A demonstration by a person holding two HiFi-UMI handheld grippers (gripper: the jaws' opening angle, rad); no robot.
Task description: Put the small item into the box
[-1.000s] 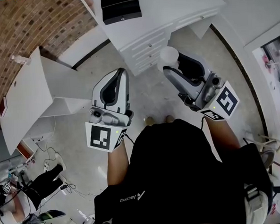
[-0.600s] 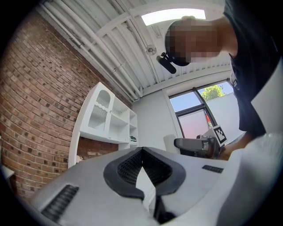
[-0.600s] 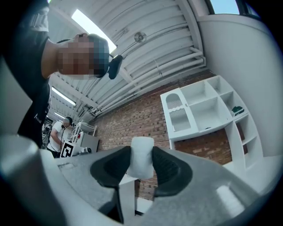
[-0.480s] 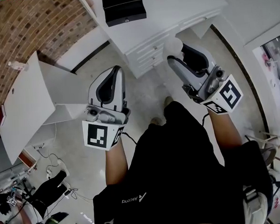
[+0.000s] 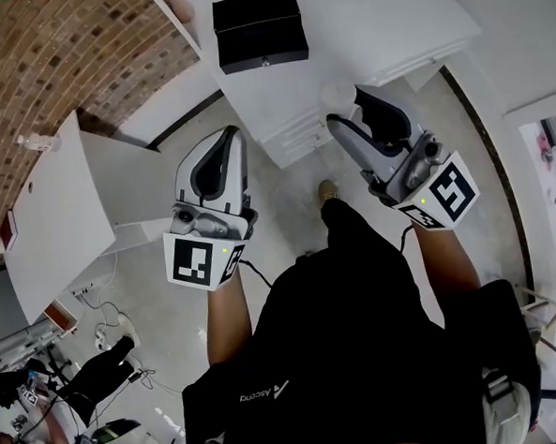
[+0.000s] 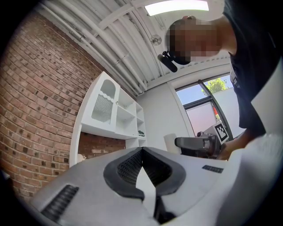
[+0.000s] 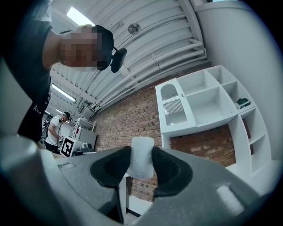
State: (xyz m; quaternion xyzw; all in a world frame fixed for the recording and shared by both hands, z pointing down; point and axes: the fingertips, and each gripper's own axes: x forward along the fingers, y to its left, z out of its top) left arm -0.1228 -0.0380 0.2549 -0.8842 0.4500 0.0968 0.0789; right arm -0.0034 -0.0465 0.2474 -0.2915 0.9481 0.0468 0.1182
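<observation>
The box (image 5: 259, 28) is black with a small front latch and sits on a white cabinet (image 5: 379, 27) at the top of the head view. My right gripper (image 5: 347, 110) points toward the cabinet's edge, shut on a small white cylinder-like item (image 5: 337, 96). In the right gripper view that item (image 7: 140, 163) stands squeezed between the two dark pads. My left gripper (image 5: 226, 135) hangs over the floor left of the cabinet, below the box. Its pads meet at the tips (image 6: 142, 149) with nothing between them.
The cabinet has drawers (image 5: 295, 121) facing me. A white shelf unit (image 5: 57, 216) stands at the left against a brick wall (image 5: 52, 52). Cables and another person (image 5: 90, 369) are on the floor at lower left. Grey floor lies under both grippers.
The black box and the cabinet have come lower and closer in the head view. Both grippers stay side by side, the right still holding the white item.
</observation>
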